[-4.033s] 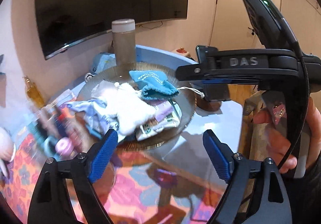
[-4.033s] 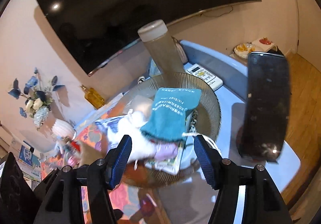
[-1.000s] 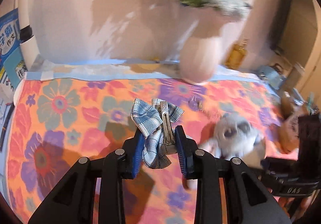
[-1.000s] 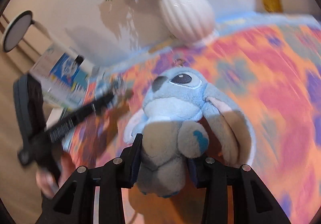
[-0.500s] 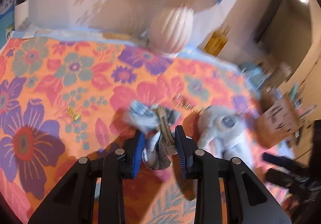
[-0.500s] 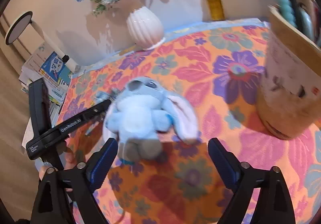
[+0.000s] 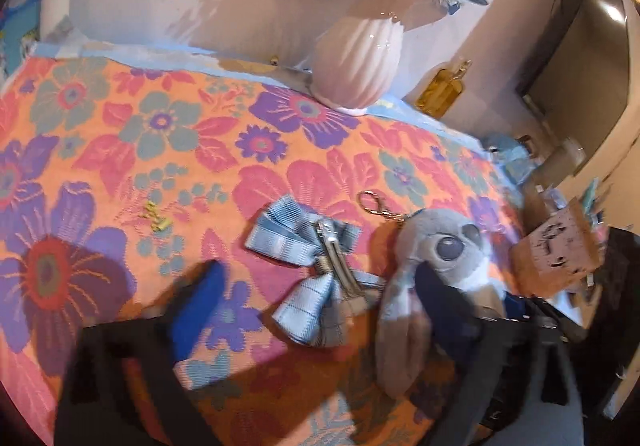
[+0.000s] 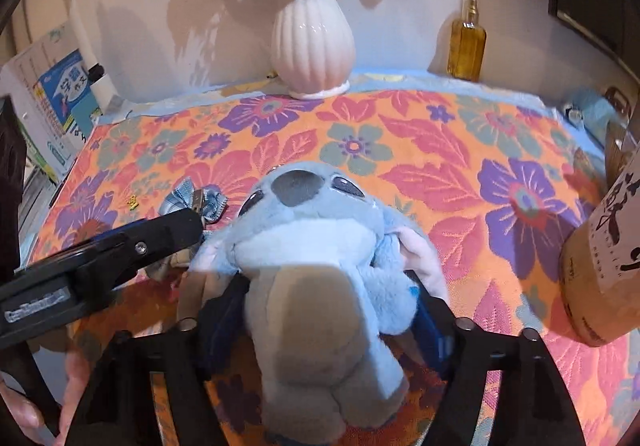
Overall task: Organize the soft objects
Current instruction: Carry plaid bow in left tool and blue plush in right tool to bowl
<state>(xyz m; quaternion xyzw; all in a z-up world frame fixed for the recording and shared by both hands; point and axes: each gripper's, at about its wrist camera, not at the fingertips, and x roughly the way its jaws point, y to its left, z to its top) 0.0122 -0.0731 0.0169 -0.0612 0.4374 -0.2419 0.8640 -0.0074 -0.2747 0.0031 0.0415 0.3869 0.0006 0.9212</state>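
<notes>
Bow and Stitch plush side by side on the floral cloth

Left of the plush, the left gripper point(image 7: 316, 310) stands wide apart around the plaid bow clip point(image 7: 310, 270) lying on the floral cloth point(image 7: 120, 134). The right gripper point(image 8: 320, 314) clasps the Stitch plush point(image 8: 316, 246) around its body, before the white ribbed vase point(image 8: 312, 46).

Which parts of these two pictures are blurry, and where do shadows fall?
Left wrist view: the left claw is motion-smeared; the plaid bow is fairly sharp. Right wrist view: the plush toy is soft up close; flower shadows fall on the wall behind the vase.
</notes>
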